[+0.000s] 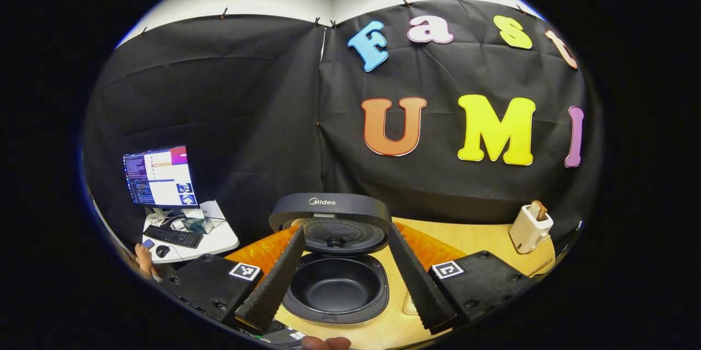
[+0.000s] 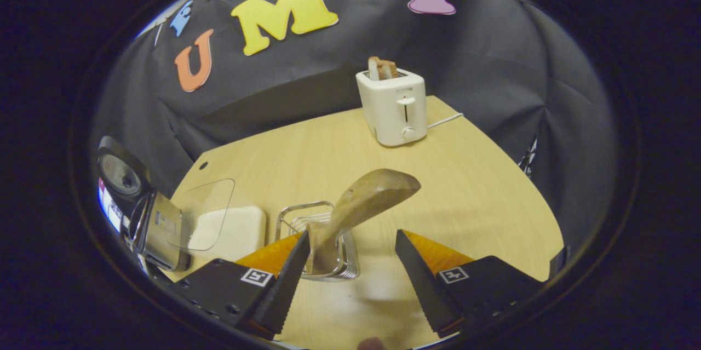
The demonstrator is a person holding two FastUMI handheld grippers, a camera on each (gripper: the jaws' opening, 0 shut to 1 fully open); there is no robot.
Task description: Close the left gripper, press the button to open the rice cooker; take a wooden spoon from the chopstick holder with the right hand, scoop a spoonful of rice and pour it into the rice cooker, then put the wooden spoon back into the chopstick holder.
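Note:
In the left gripper view the rice cooker (image 1: 334, 306) stands with its lid (image 1: 328, 208) raised, and its dark inner pot (image 1: 335, 284) looks bare. My left gripper (image 1: 347, 228) hangs open just in front of it, one finger on each side of the pot. In the right gripper view a wooden spoon (image 2: 372, 194) stands bowl-up in the wire chopstick holder (image 2: 339, 268). My right gripper (image 2: 353, 234) is open around it, and the spoon's handle is close to the left finger (image 2: 290, 268). A white rice box (image 2: 241, 229) with a clear raised lid (image 2: 205, 218) sits left of the holder.
A white toaster (image 2: 393, 106) with bread in it stands at the back of the wooden table (image 2: 465, 191), also seen as the toaster (image 1: 530, 227) on the right. The rice cooker (image 2: 131, 202) is at the far left. A side desk with a monitor (image 1: 160, 176) and keyboard is beyond the table.

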